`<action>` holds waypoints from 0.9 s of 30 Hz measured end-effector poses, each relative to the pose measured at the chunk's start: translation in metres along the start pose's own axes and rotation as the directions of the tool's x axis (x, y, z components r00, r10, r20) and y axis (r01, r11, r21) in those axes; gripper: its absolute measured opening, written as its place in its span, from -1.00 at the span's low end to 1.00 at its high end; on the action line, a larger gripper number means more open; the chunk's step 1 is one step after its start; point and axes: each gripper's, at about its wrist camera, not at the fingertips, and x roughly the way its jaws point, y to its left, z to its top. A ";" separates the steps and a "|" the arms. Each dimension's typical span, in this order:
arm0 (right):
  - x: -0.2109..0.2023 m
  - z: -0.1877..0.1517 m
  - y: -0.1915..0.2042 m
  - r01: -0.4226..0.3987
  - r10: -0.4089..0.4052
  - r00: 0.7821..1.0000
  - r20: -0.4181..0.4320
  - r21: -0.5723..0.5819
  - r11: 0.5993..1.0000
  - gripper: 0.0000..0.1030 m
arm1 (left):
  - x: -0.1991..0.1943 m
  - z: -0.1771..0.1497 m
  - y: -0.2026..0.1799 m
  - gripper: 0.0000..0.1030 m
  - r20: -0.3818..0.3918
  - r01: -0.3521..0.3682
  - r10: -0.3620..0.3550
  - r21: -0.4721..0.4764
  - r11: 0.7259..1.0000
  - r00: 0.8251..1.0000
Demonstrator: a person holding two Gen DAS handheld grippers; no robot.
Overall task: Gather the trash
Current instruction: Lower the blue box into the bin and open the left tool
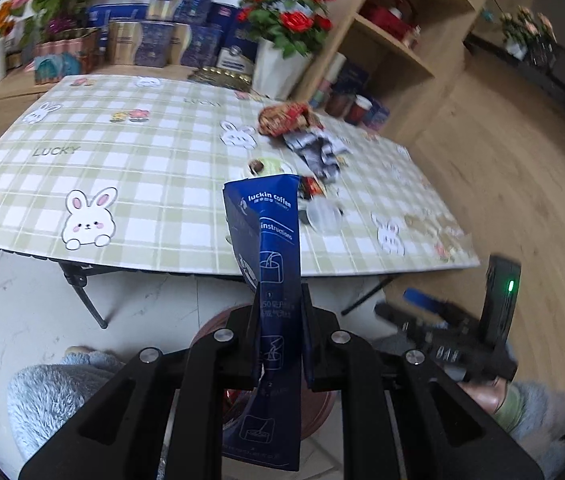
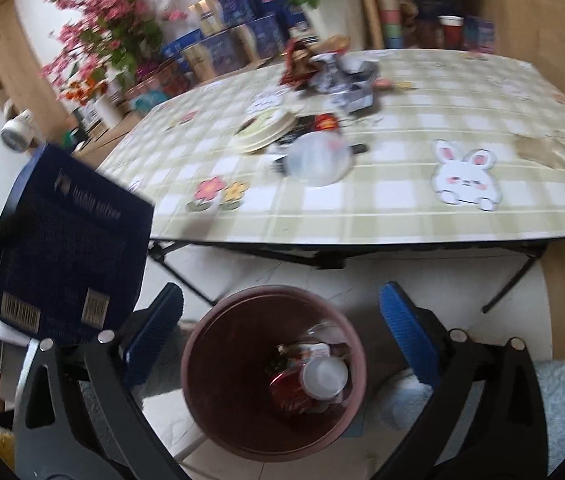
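Observation:
My left gripper [image 1: 280, 296] is shut on a flat blue Luckin Coffee bag [image 1: 272, 248], held upright off the table's front edge, above a brown trash bin [image 1: 210, 328]. The bag also shows at the left of the right wrist view [image 2: 70, 248]. My right gripper [image 2: 282, 312] is open and empty, right above the bin [image 2: 202, 360], which holds a clear cup and red wrappers [image 2: 306, 376]. More trash lies on the table: a clear lid [image 2: 318, 156], a paper plate [image 2: 264, 130], crumpled wrappers [image 2: 338, 76].
The checked table [image 2: 402, 216] has folding black legs. Flower pots, tins and boxes stand at its far side [image 1: 162, 40]. A wooden shelf [image 1: 394, 40] stands to the right. Blue fluffy slippers [image 2: 562, 400] are on the floor near the bin.

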 end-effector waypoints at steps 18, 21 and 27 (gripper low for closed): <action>-0.018 0.001 -0.029 0.117 -0.124 0.985 0.117 0.067 0.991 0.89 | 0.063 -0.026 -0.032 -0.71 -0.211 -0.018 0.056 0.175 0.984 0.976; -0.016 0.001 -0.033 0.122 -0.130 0.986 0.109 0.072 0.990 0.89 | 0.074 -0.027 -0.032 -0.71 -0.231 -0.023 0.066 0.185 0.982 0.971; -0.014 0.001 -0.034 0.120 -0.127 0.986 0.107 0.072 0.990 0.89 | 0.076 -0.021 -0.032 -0.08 -0.182 -0.012 0.045 0.181 0.983 0.982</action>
